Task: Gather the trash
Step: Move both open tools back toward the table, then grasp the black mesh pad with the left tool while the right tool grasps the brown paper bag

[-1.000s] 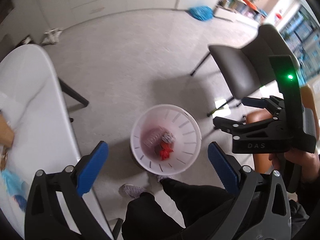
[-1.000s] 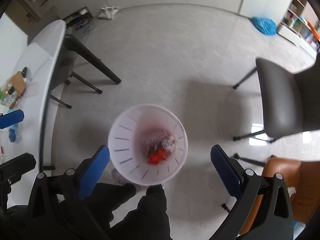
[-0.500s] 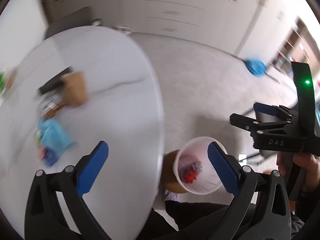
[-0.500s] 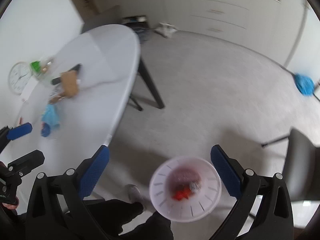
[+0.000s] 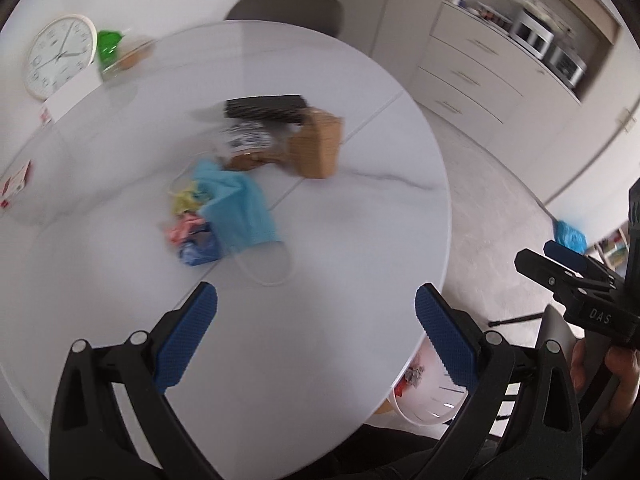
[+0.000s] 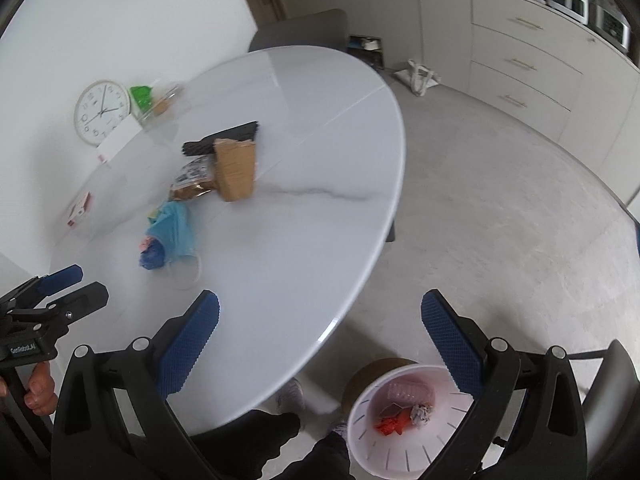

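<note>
A pile of trash lies on the white round table [image 5: 360, 240]: a blue face mask [image 5: 240, 208], small coloured wrappers [image 5: 188, 228], a brown paper bag [image 5: 318, 148], a labelled packet [image 5: 248, 140] and a black object [image 5: 264, 106]. The mask [image 6: 176, 226] and bag [image 6: 236, 168] also show in the right wrist view. My left gripper [image 5: 316, 344] is open and empty above the table's near part. My right gripper [image 6: 320, 348] is open and empty over the table's edge. The white bin [image 6: 404, 456] stands on the floor below, holding several scraps.
A wall clock [image 5: 60, 56], a green item [image 5: 108, 46] and a small card [image 5: 16, 180] sit at the table's far side. Grey chairs stand behind the table [image 6: 300, 32] and at the right [image 6: 612, 408]. Cabinets [image 6: 520, 64] line the back wall.
Both grippers have swung up from looking down into the bin to facing the table and its trash pile. Both stay open and empty.
</note>
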